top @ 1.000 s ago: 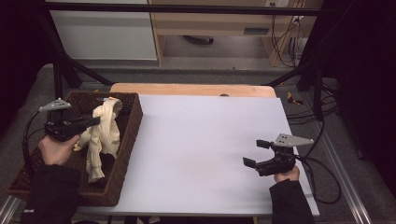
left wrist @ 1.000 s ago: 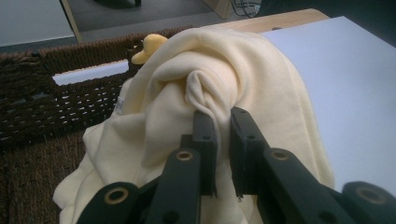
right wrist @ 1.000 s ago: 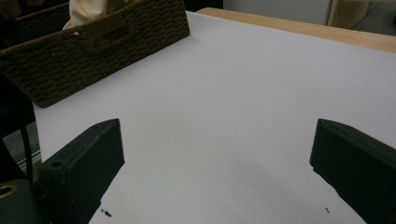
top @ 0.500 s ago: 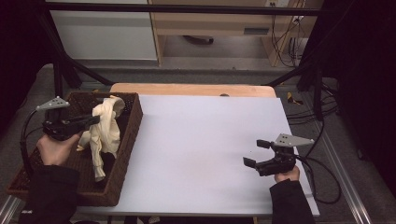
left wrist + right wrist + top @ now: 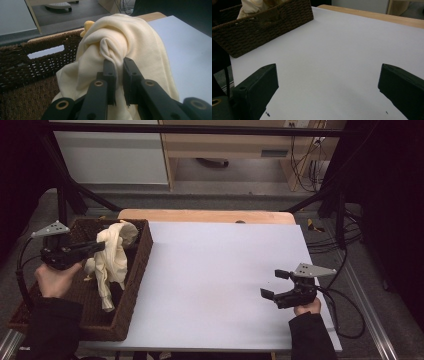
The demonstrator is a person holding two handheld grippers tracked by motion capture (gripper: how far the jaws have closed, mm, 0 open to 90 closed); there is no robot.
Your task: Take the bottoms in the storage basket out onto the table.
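A cream cloth (image 5: 112, 262) hangs over the dark wicker basket (image 5: 132, 285) at the table's left. My left gripper (image 5: 100, 246) is shut on a bunched fold near the cloth's top, and the rest droops down into the basket. In the left gripper view the cream cloth (image 5: 130, 40) is pinched between the two black jaws of the left gripper (image 5: 119, 63). My right gripper (image 5: 274, 283) rests low over the white table sheet at the right front, open, with nothing between its fingers. The right gripper view shows the open right gripper (image 5: 328, 82) above the bare sheet.
The white sheet (image 5: 220, 280) covers most of the table, with a wooden edge (image 5: 205, 215) along the far side. The basket (image 5: 262, 27) stands beyond the right gripper's jaws. A cable (image 5: 345, 320) trails from the right gripper off the table's right side.
My left gripper has lifted the cream cloth higher out of the basket and drawn it slightly left. The right gripper has stayed where it was, open.
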